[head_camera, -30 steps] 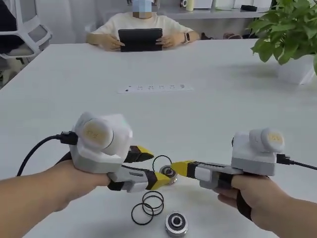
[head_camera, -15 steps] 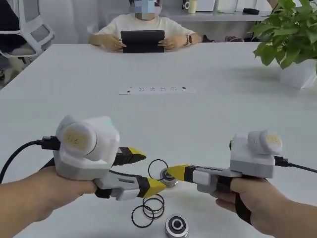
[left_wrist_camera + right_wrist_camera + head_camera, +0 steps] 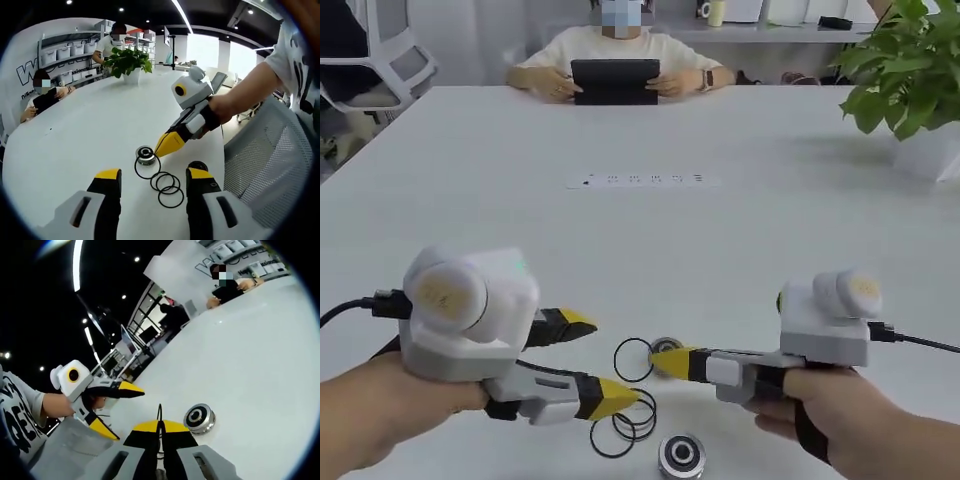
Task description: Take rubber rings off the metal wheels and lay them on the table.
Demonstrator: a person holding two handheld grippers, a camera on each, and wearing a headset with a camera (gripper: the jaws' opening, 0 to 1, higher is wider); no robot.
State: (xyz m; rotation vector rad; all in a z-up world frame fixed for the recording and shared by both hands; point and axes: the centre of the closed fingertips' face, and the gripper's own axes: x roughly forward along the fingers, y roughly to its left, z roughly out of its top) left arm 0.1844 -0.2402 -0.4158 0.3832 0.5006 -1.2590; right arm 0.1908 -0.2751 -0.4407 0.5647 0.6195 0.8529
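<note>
My right gripper (image 3: 672, 361) is shut on a thin black rubber ring (image 3: 633, 360) that hangs to the left of its yellow tips. In the right gripper view the ring (image 3: 160, 413) rises edge-on from between the shut jaws (image 3: 160, 428). Just behind the tips, a small metal wheel (image 3: 665, 347) (image 3: 145, 154) (image 3: 199, 417) rests on the white table. My left gripper (image 3: 597, 360) (image 3: 154, 176) is open and holds nothing, a short way left of the ring. Three loose rings (image 3: 625, 423) (image 3: 167, 187) lie near the front edge. A second wheel (image 3: 680, 453) sits beside them.
A person with a dark tablet (image 3: 612, 80) sits at the far side. A power strip (image 3: 638, 180) lies mid-table. A potted plant (image 3: 910, 70) stands at the far right. Cables trail from both grippers.
My left gripper has pulled back to the left, away from the wheel. The wheel now rests on the table, and the ring hangs free in my right gripper.
</note>
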